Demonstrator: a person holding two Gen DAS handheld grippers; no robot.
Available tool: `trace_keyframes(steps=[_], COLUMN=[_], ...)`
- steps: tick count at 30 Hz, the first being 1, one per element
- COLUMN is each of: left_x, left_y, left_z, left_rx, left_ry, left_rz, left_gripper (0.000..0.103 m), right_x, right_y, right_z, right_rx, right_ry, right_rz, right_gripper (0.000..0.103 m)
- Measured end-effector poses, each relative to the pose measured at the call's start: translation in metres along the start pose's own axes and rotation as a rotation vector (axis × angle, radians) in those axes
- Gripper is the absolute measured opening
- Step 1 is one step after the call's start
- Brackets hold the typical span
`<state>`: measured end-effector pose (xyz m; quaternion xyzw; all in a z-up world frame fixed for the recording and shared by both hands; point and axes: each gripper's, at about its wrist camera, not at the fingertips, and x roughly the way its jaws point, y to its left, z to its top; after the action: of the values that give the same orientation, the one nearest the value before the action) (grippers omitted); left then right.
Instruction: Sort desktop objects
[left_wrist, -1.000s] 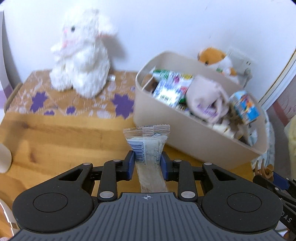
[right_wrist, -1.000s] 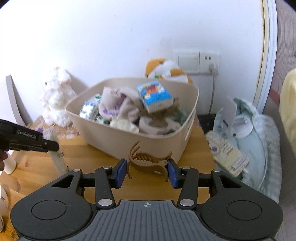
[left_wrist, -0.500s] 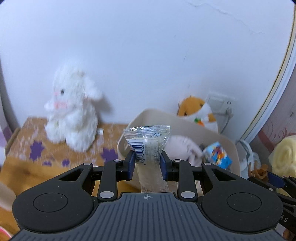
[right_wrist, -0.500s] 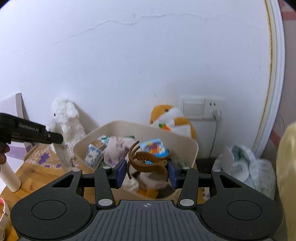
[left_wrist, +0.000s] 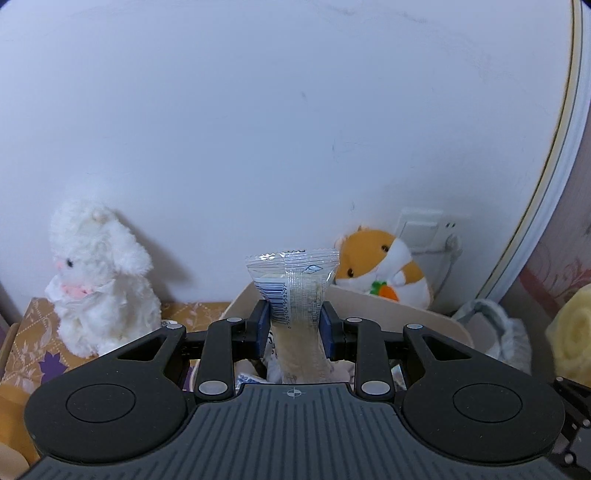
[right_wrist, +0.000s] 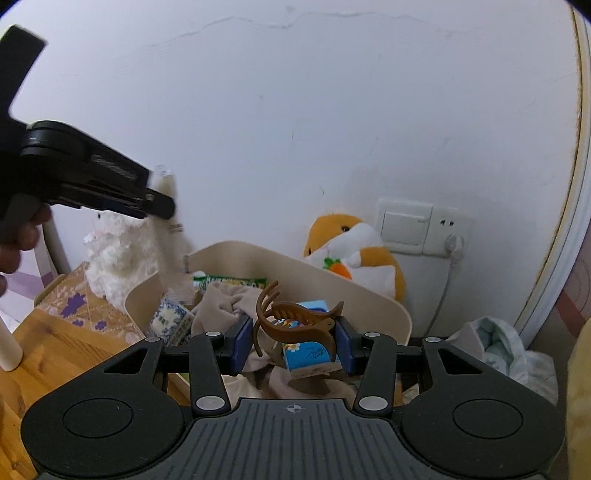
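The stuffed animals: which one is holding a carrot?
The orange-and-white hamster plush behind the beige bin holds the carrot. The white bunny plush on the left has none.

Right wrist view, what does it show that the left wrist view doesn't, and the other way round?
Only the right wrist view shows the brown hair clip clamped in the right tool, the bin's contents such as the blue carton and beige cloth, the wooden table, and the left tool from the side. Only the left wrist view shows the clear snack packet head-on, gripped in the left tool. Both show the white plush rabbit, the orange plush hamster, the beige bin and the wall socket.
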<state>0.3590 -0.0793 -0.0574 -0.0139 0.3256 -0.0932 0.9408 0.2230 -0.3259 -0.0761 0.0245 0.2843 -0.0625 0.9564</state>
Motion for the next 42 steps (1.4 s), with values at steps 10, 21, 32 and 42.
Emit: trace_keyframes(steps=[10,21,32,42], left_x=[0.06,0.067,0.047,0.012], left_y=[-0.013,-0.002,0.008,0.01], left_z=[-0.006,-0.009,-0.013,-0.018], left_rx=[0.065,0.02,0.03,0.093], left_ry=[0.135,0.187,0.184,0.164], left_rz=[0.008,-0.031,-0.019,-0.051], left_gripper=[0.029,0.067,0.074,0.076], right_x=[0.031,0.043,0.028,-0.002], right_y=[0.008,0.013,0.02,0.019], right_z=[-0.001,-0.003,-0.001,-0.001], right_rx=[-0.051,-0.085,-0.081,-0.041], right_ry=[0.053,0.08,0.048,0.04], right_rz=[0.027,0.006,-0.035,-0.068], right_gripper=[0.044,0.072,0.097,0.103])
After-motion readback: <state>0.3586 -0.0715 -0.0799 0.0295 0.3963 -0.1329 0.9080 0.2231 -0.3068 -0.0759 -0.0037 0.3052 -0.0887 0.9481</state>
